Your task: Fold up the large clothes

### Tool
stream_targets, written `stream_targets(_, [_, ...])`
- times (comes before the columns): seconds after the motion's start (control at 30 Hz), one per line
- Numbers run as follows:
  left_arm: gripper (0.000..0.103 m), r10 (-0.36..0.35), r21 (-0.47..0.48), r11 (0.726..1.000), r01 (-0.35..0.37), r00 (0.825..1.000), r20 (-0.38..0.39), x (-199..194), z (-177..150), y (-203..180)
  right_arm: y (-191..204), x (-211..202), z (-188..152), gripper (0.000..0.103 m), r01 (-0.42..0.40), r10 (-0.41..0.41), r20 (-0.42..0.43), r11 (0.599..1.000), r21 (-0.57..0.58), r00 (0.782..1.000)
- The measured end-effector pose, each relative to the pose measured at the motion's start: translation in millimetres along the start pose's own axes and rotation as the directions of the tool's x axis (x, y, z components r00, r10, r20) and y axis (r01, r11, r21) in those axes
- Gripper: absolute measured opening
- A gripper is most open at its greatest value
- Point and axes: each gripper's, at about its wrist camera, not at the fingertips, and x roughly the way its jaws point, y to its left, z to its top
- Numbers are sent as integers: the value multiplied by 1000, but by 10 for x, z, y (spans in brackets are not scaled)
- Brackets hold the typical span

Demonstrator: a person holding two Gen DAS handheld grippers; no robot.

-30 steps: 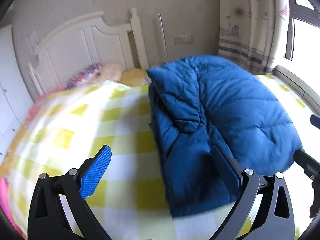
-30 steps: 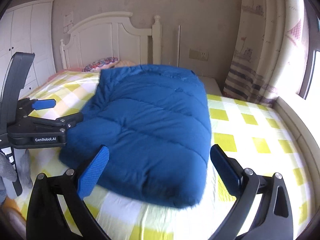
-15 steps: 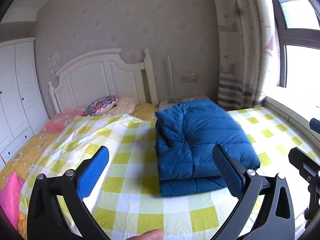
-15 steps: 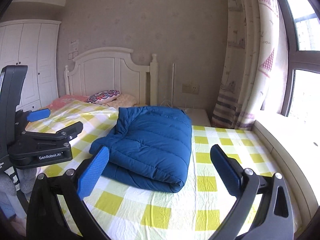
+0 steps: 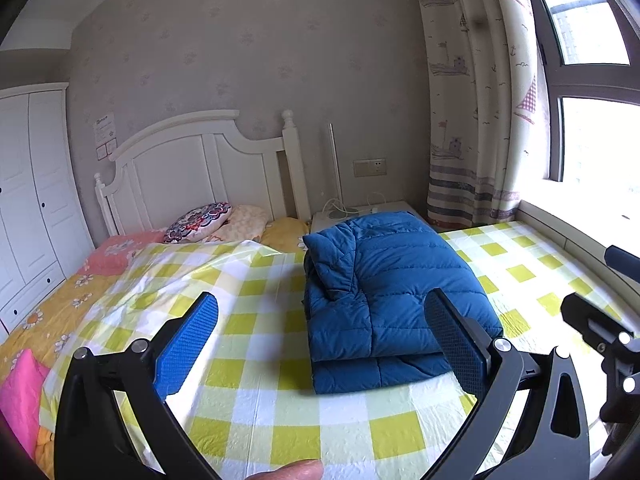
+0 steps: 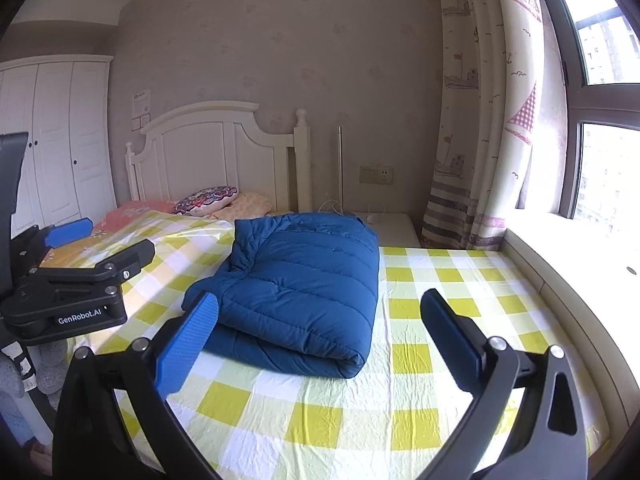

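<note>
Jacket, the blue quilted one, lies folded into a thick bundle on the yellow checked bedspread, toward the headboard side of the bed. Both my tools hang clear of it: my left gripper and my right gripper are spread wide and hold nothing. The risk I see is the puffy filling pushing the stack open. A loose flap near the top left corner sits raised and could spring up and drag the upper layer off. Its long axis runs from the foot of the bed toward the headboard, with the rounded fold facing me, though which end is the collar I can't quite make out.
</note>
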Motion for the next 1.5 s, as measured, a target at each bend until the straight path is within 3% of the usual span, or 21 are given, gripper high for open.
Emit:
stream_targets(0.47, [99, 17, -15, 1000, -17, 1000, 0, -62, -71, 90, 94, -196, 60, 100, -13, 14, 31, 1000, -17, 999])
stream_targets(1.03, [99, 22, -37, 999, -24, 999, -44, 28, -182, 158, 85, -112, -31, 100, -23, 23, -9, 1000, -11, 1000])
stream_targets(1.5, [99, 18, -33, 999, -19, 1000, -19, -32, -180, 161, 125, -56, -80, 100, -30, 29, -26, 999, -15, 999])
